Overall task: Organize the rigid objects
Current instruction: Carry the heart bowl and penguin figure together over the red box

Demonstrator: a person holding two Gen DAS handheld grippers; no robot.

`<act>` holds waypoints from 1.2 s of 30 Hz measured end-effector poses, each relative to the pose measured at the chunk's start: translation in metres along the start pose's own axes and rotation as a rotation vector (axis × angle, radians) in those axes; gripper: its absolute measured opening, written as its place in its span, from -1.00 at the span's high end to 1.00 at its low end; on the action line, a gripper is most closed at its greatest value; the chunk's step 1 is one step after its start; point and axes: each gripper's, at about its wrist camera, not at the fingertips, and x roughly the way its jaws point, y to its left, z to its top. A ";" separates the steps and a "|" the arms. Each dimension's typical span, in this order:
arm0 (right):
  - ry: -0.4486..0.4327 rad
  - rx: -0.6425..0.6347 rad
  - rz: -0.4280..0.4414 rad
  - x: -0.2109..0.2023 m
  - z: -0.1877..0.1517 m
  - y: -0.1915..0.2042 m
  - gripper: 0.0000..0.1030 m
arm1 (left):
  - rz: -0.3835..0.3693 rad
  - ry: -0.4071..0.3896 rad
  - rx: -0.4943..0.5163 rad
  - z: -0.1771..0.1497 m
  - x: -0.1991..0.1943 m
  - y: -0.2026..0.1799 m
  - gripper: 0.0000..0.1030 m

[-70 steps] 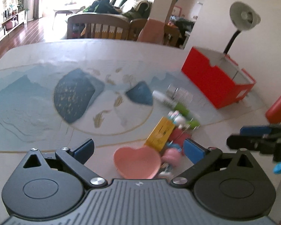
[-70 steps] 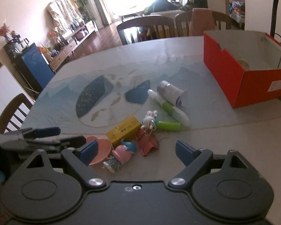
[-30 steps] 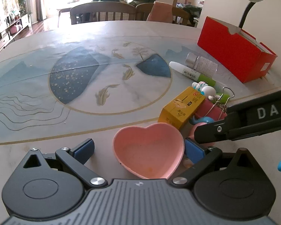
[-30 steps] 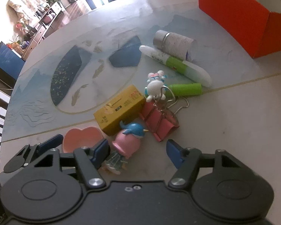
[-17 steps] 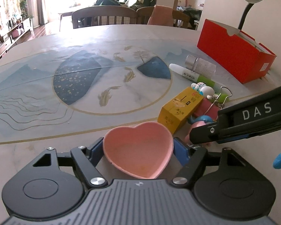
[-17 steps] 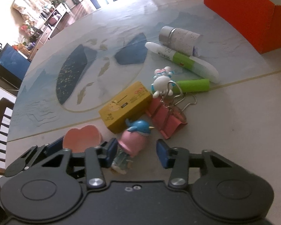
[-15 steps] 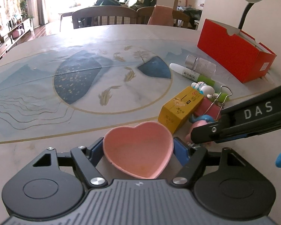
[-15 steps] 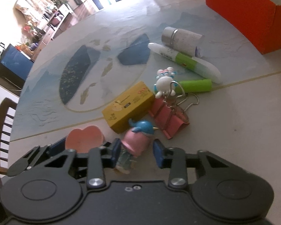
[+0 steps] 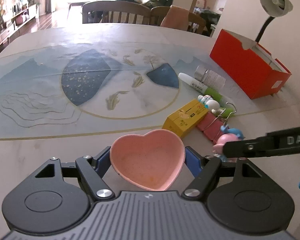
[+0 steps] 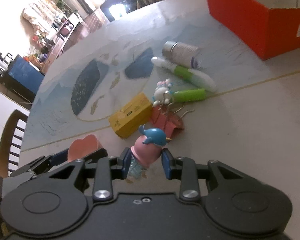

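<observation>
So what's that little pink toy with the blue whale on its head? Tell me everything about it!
The pink figurine is a small toy of glossy plastic with a rounded pink body, a blue whale-shaped cap with a tiny yellow tip, and a pale see-through blue skirt at the bottom. It lies tilted, head pointing away, and the right claw pinches its body from both sides with blue pads. It sits near the table's front edge, just before the yellow box and pink binder clip; whether it touches them is unclear.
</observation>
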 end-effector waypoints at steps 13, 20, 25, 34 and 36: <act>-0.110 -0.057 0.010 -0.069 0.036 -0.021 0.39 | -0.054 0.018 -0.015 0.039 -0.035 -0.033 -0.50; -0.179 -0.069 0.021 -0.099 0.070 -0.040 0.39 | -0.084 0.002 -0.013 0.068 -0.040 -0.059 -0.50; -0.234 -0.081 0.005 -0.118 0.099 -0.061 0.39 | -0.095 -0.016 0.016 0.091 -0.038 -0.083 -0.50; -0.297 -0.049 -0.033 -0.128 0.151 -0.111 0.38 | -0.139 -0.045 0.076 0.136 -0.022 -0.140 -0.50; -0.310 -0.043 -0.043 -0.129 0.160 -0.124 0.38 | -0.149 -0.048 0.090 0.146 -0.016 -0.153 -0.50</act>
